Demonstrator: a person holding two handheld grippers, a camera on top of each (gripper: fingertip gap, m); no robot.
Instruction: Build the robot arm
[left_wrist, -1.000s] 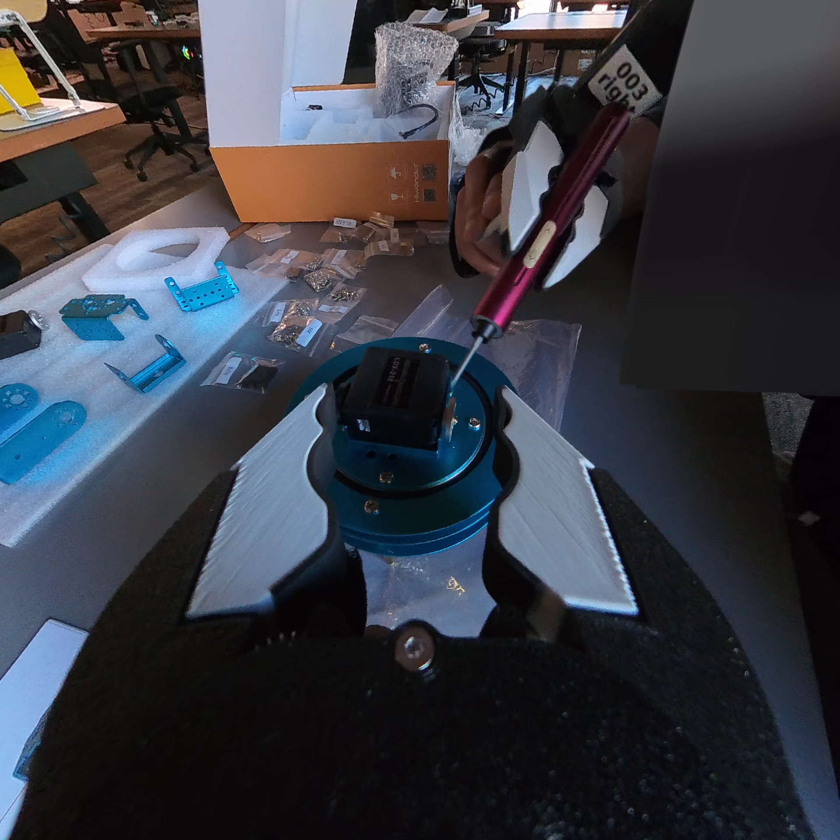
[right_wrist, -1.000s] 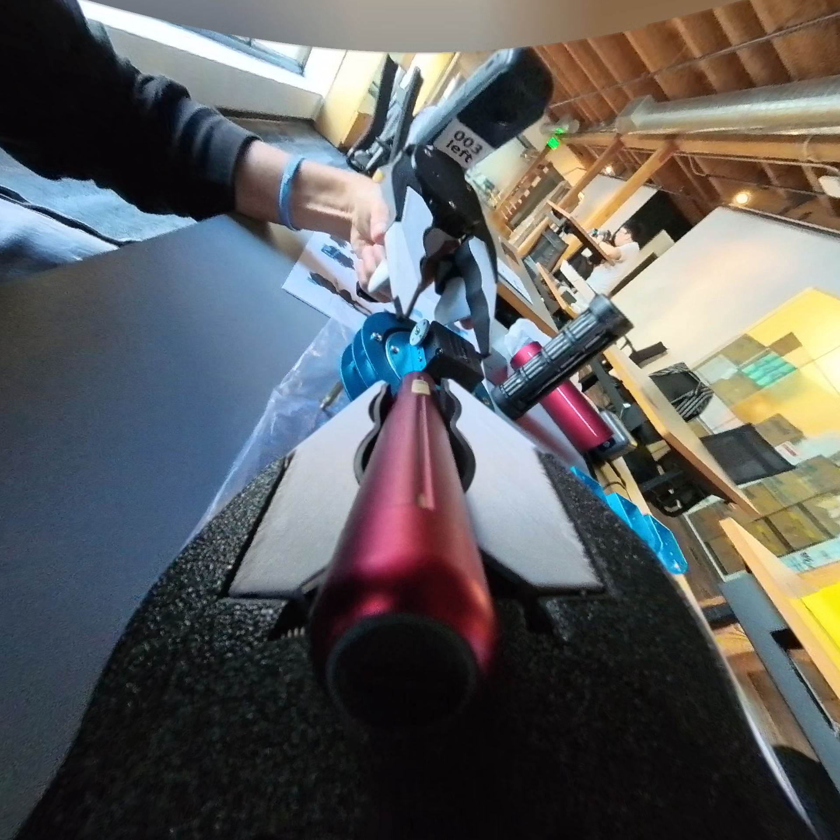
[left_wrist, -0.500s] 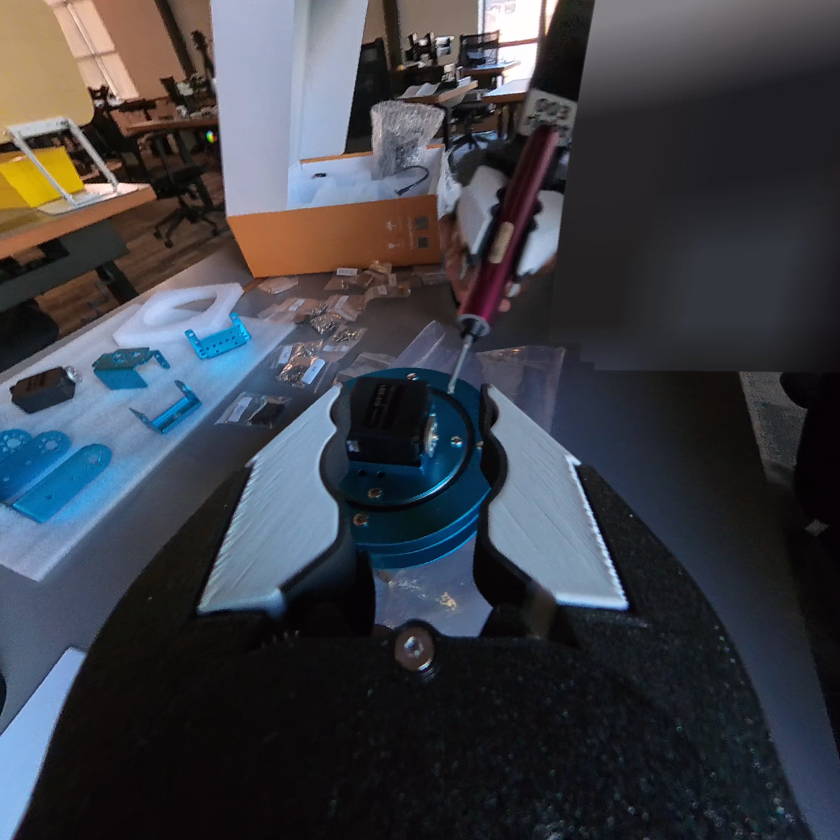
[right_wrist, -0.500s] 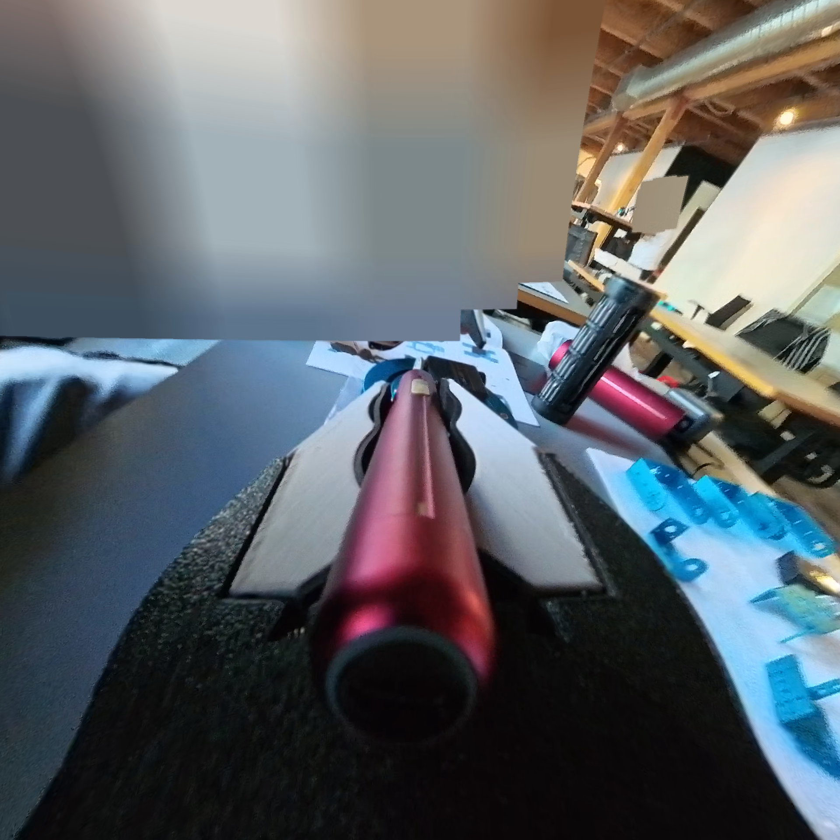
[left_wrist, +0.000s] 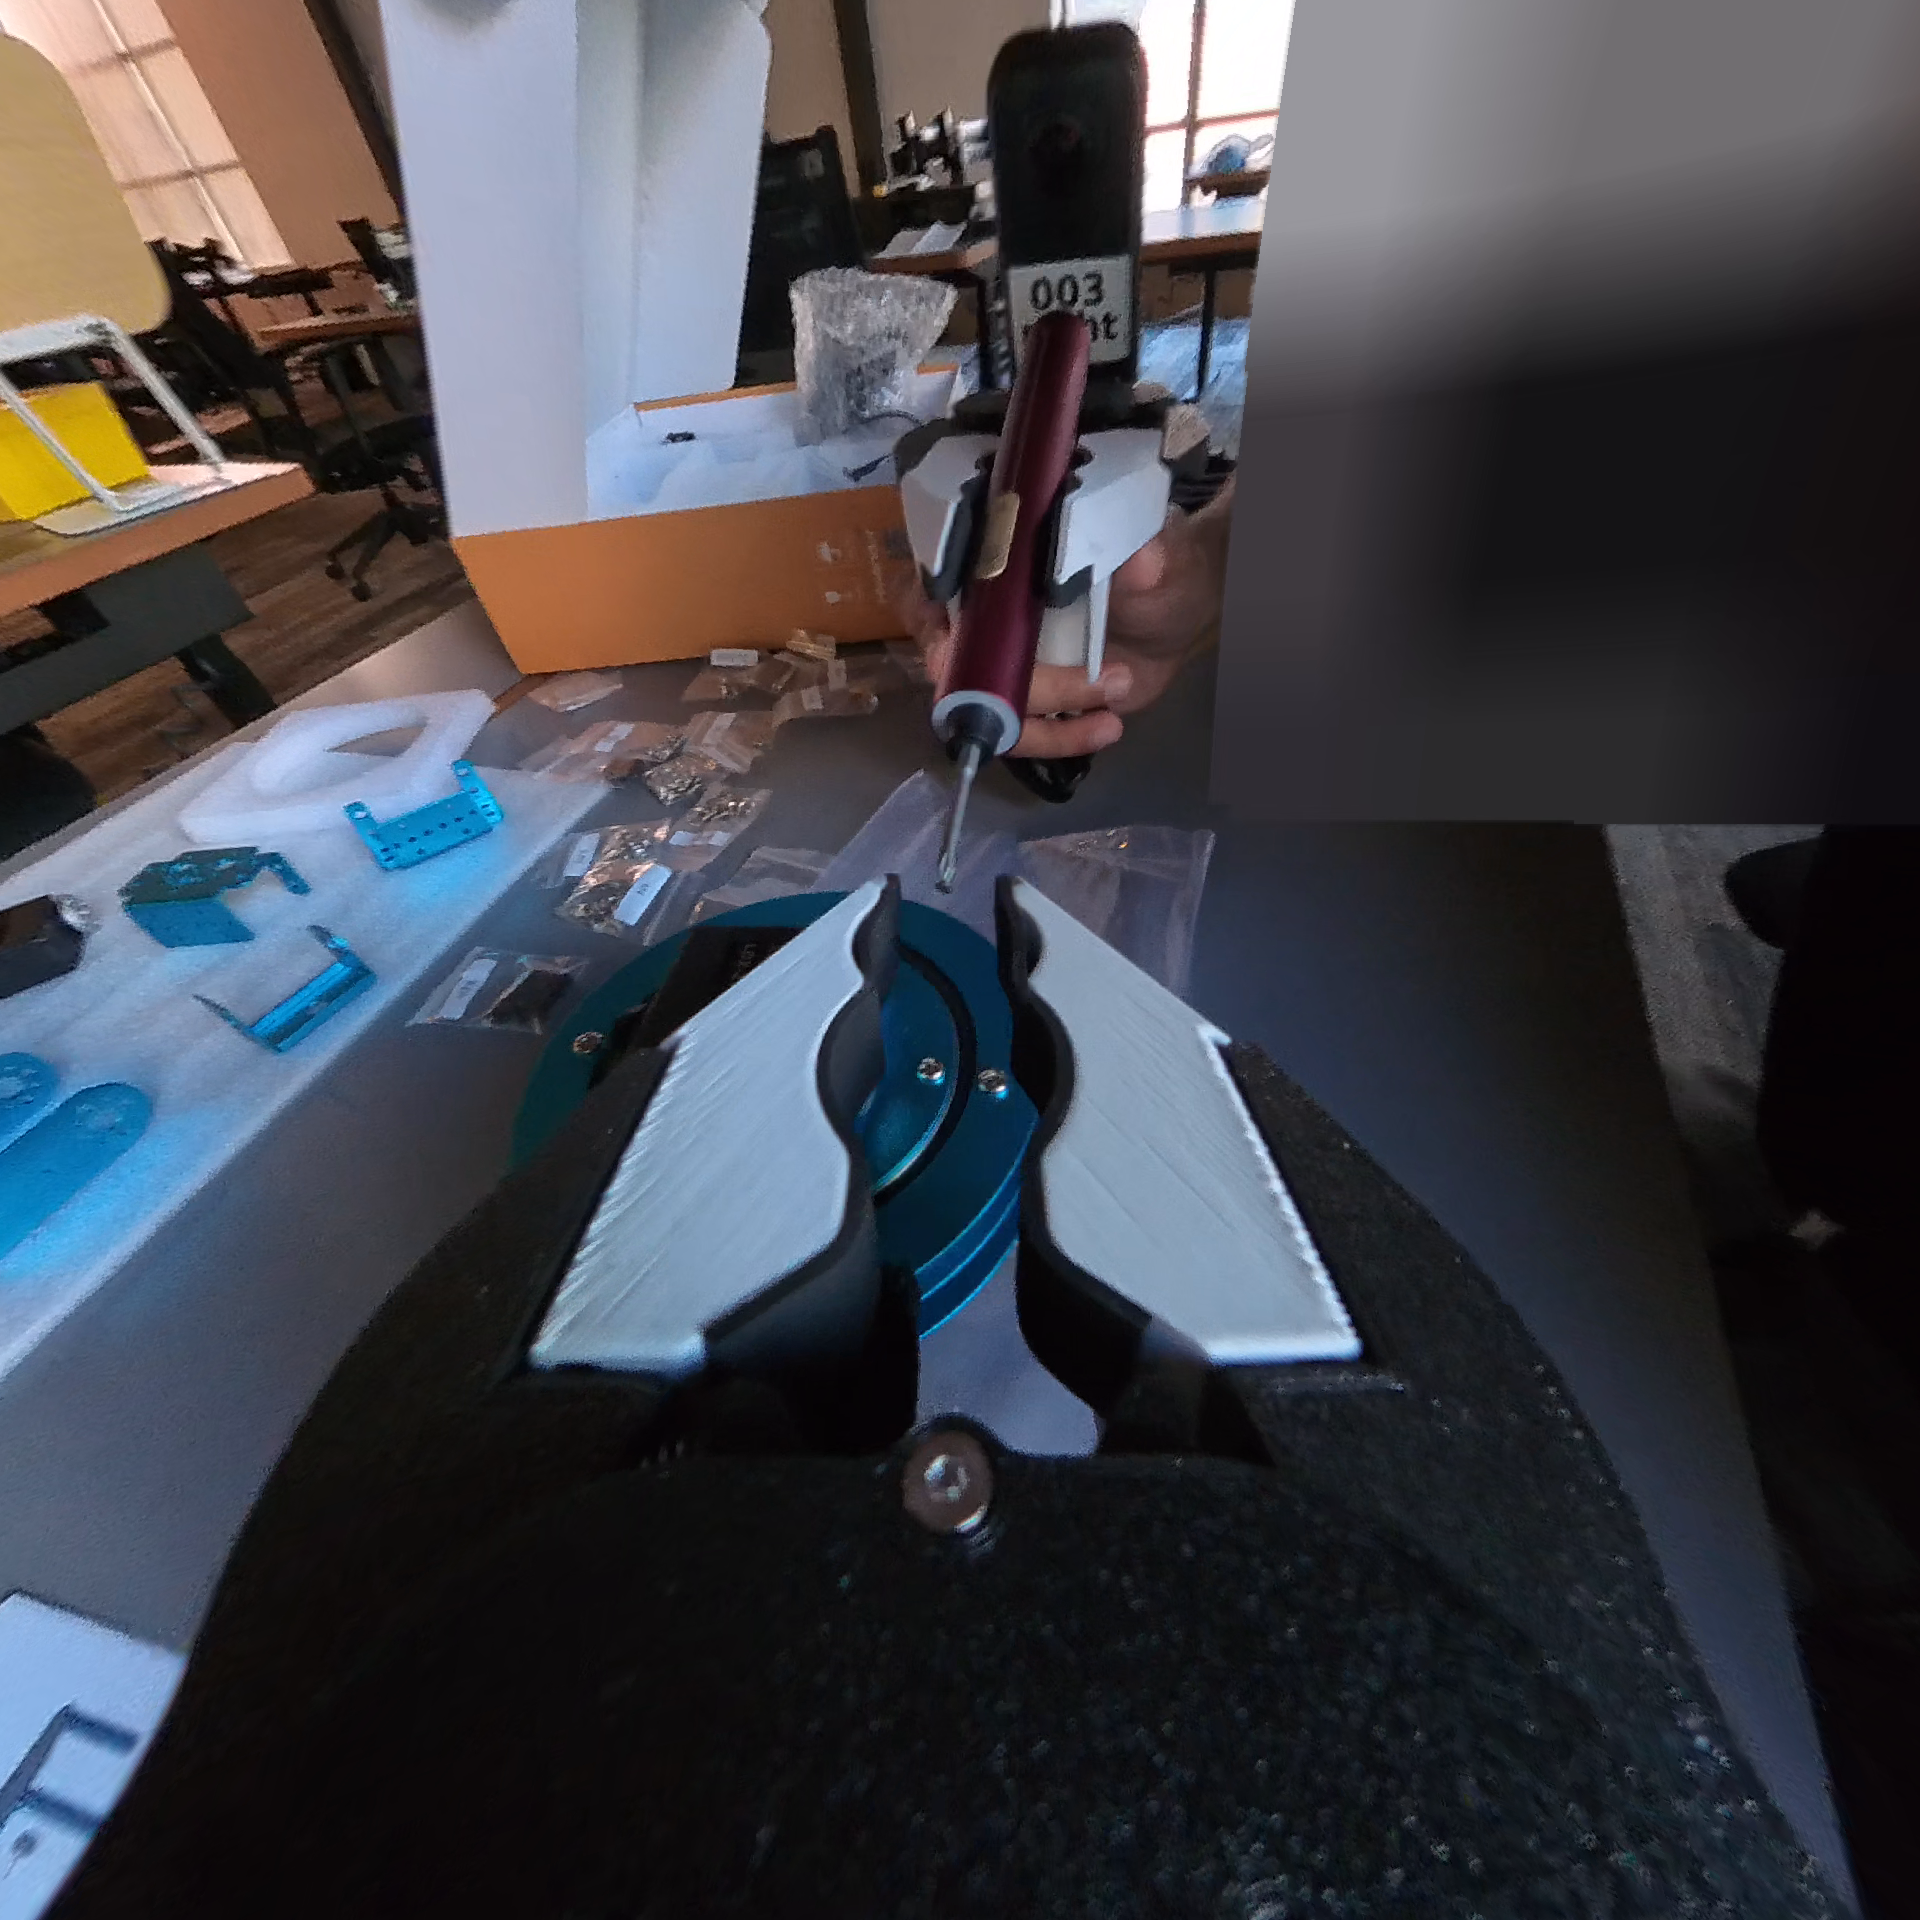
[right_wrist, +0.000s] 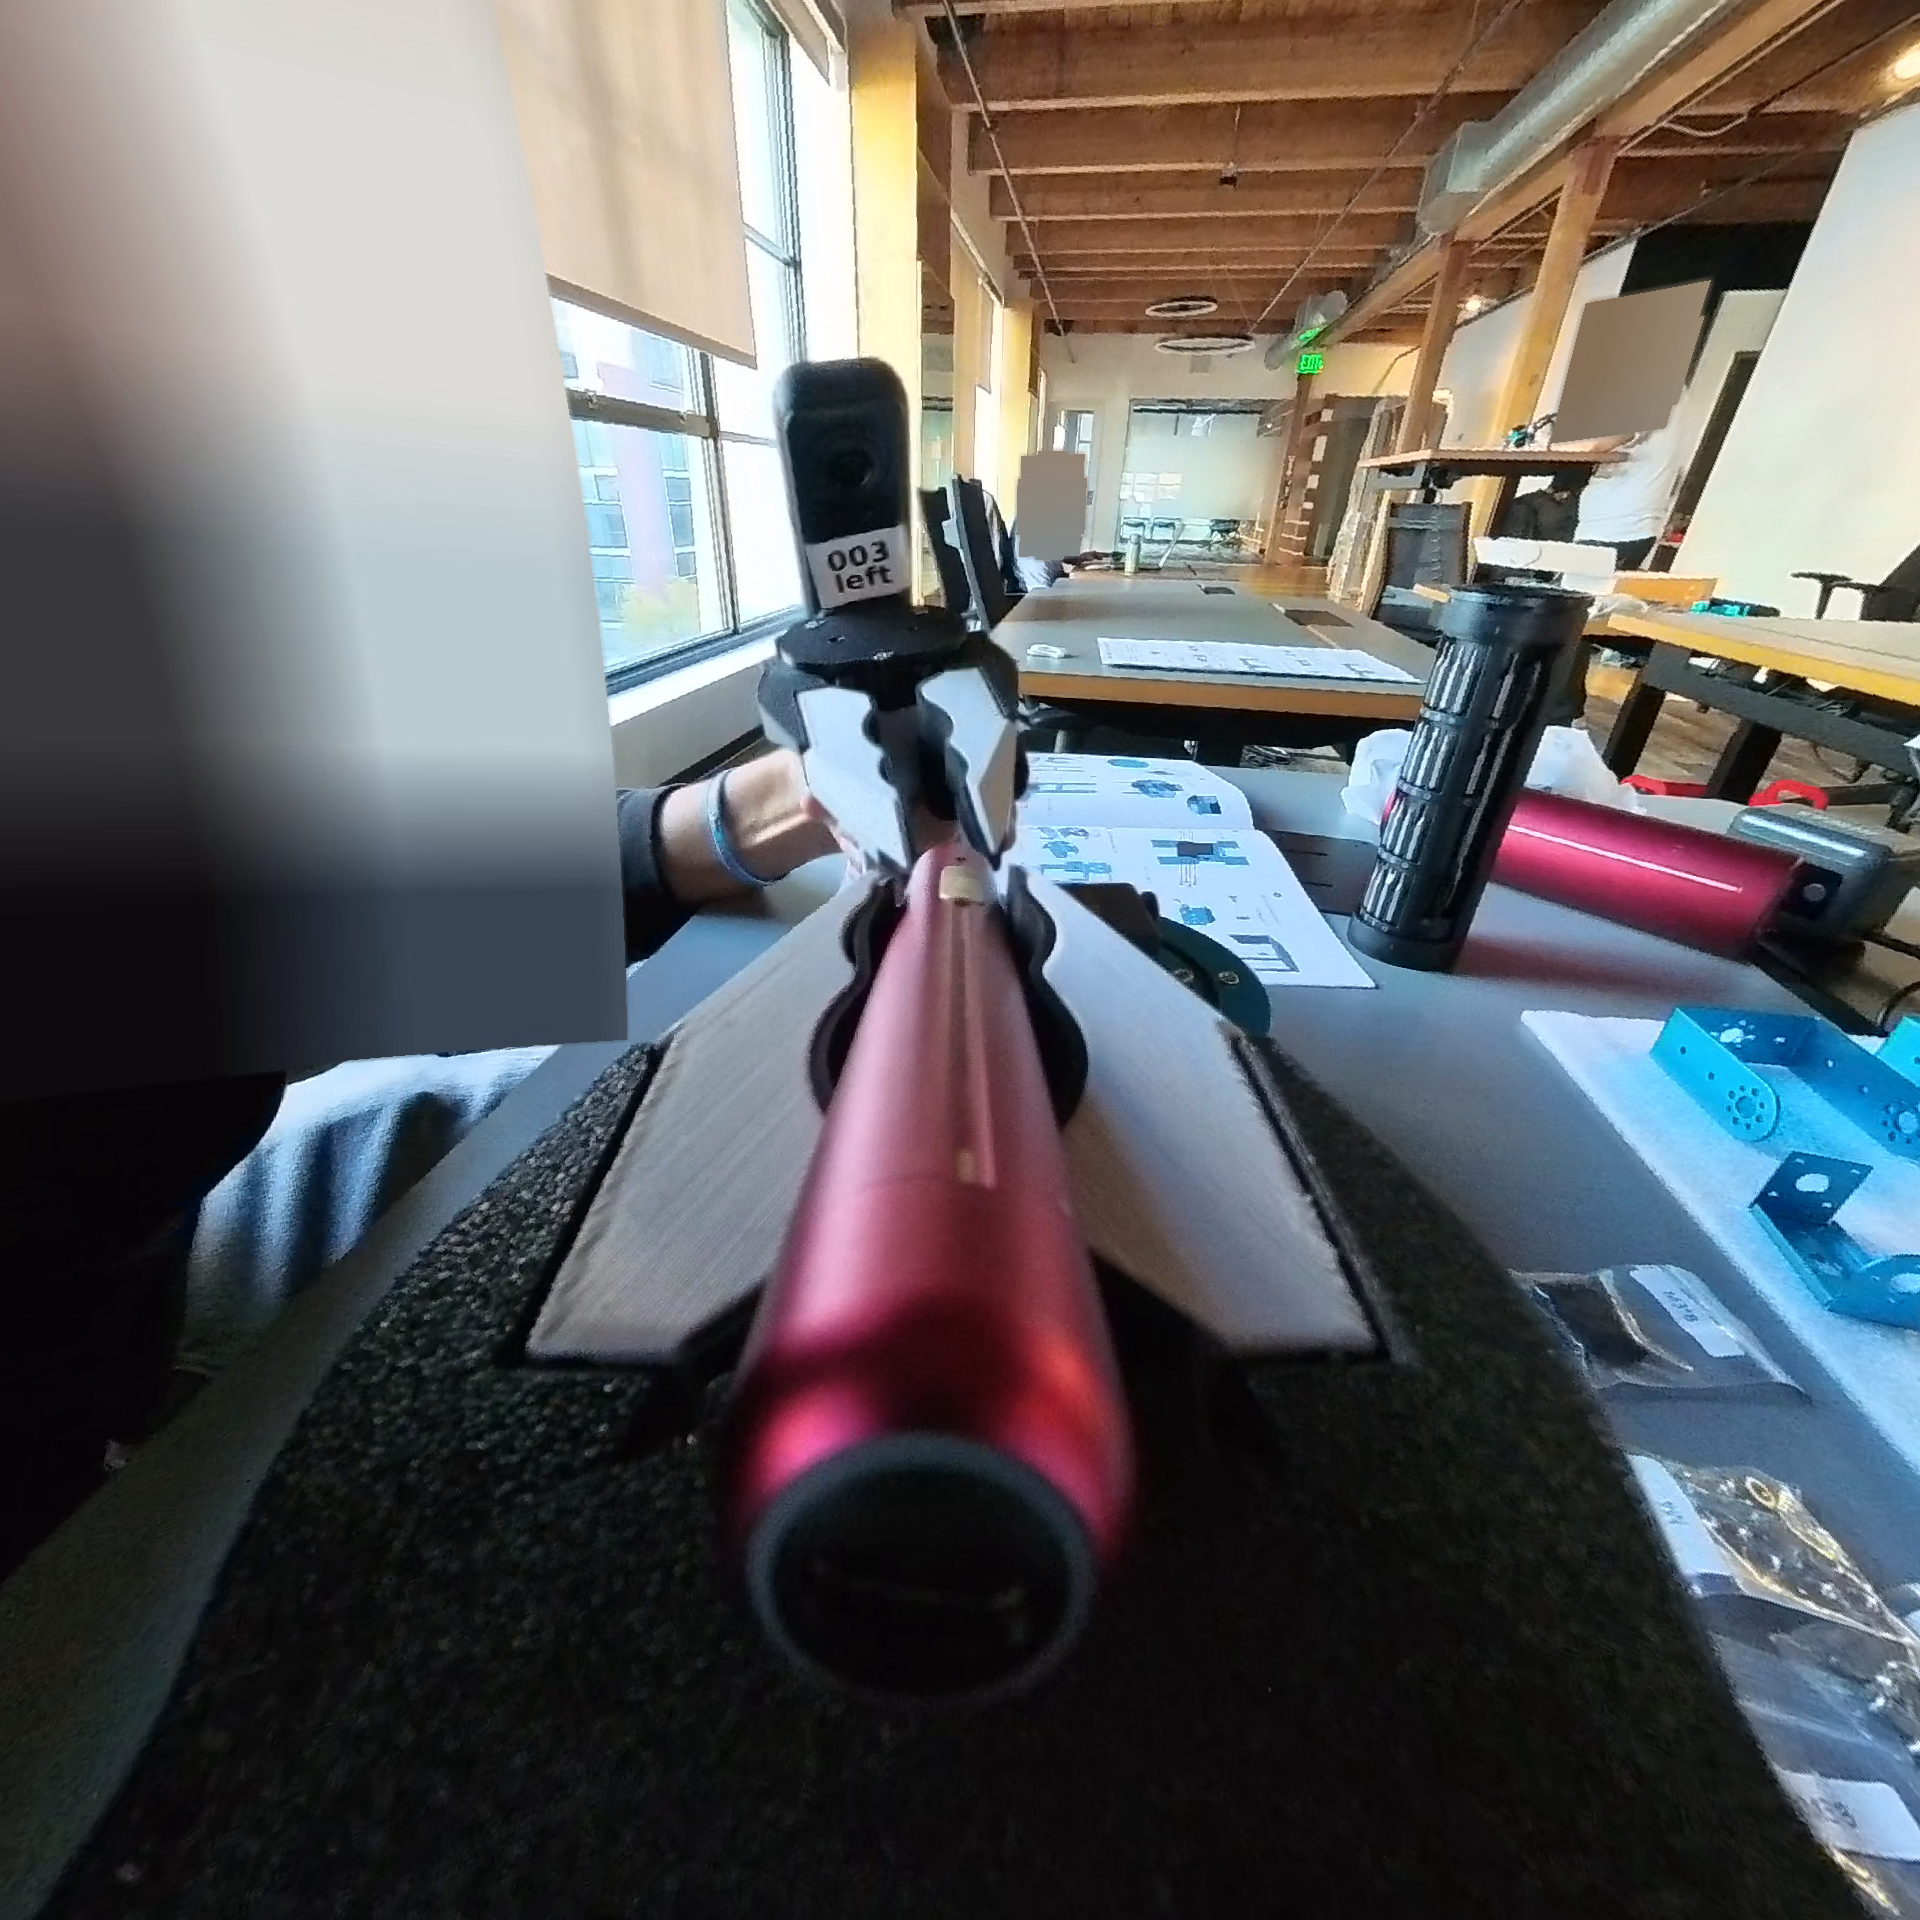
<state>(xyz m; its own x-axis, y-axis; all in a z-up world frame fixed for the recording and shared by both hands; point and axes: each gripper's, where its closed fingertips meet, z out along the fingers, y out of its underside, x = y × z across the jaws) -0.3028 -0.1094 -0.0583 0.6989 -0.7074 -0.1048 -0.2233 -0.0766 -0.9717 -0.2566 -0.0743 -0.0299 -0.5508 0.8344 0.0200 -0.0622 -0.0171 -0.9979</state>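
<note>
- Blue round base (left_wrist: 940, 1226) lay on the grey table (left_wrist: 1403, 1039), under the left gripper (left_wrist: 943, 896) — fingers nearly together, clasping nothing.
- Right gripper (left_wrist: 1023, 582) clamped the red screwdriver (right_wrist: 935, 1174), tip hovering just beyond the base.

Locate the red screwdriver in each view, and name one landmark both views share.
Left wrist view: the red screwdriver stands upper centre, clamped in the right gripper, tip down above the table.
Right wrist view: the screwdriver runs up the centre from the bottom edge, pointing at the left gripper.
Shared landmark: the round blue base, under the left gripper in the left view, peeking out right of the fingers in the right view.
</note>
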